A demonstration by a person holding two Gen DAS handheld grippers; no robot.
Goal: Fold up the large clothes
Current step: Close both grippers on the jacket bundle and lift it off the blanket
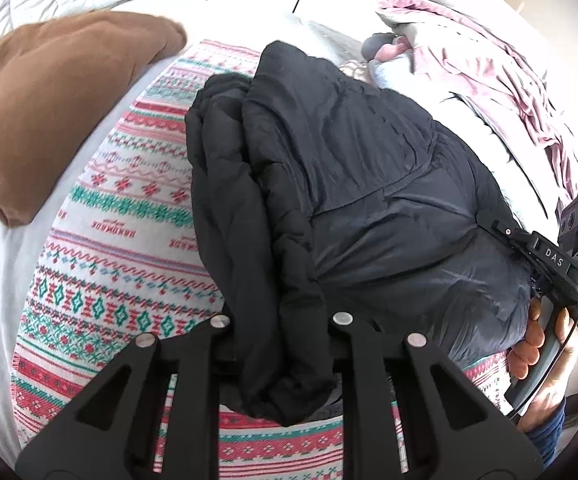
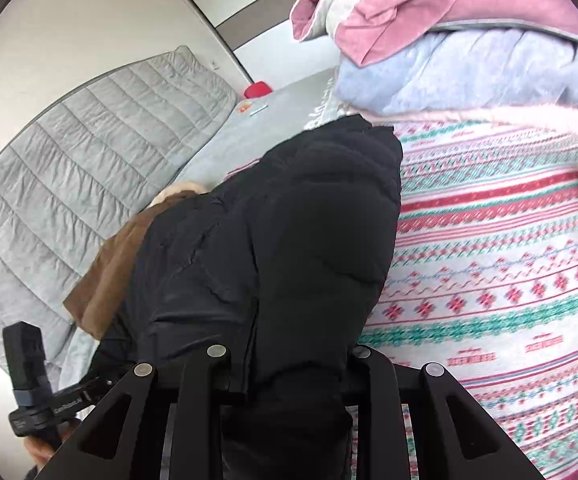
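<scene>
A black padded jacket (image 1: 353, 184) lies bunched on a patterned red, green and white blanket (image 1: 121, 208). My left gripper (image 1: 281, 344) is shut on a thick fold of the jacket, which hangs down between its jaws. My right gripper (image 2: 289, 364) is shut on another part of the black jacket (image 2: 273, 240), which fills the middle of the right wrist view; the patterned blanket (image 2: 497, 264) spreads to the right. The right gripper's body and the hand on it show in the left wrist view (image 1: 557, 280). The fingertips of both grippers are hidden by fabric.
A brown garment (image 1: 49, 100) lies to the left; it also shows in the right wrist view (image 2: 113, 268). Pink cloth (image 1: 489, 64) and a pale blue garment (image 2: 469, 76) are piled beyond the jacket. A grey quilted cover (image 2: 89, 168) lies at the left. A small red object (image 2: 258, 90) sits far back.
</scene>
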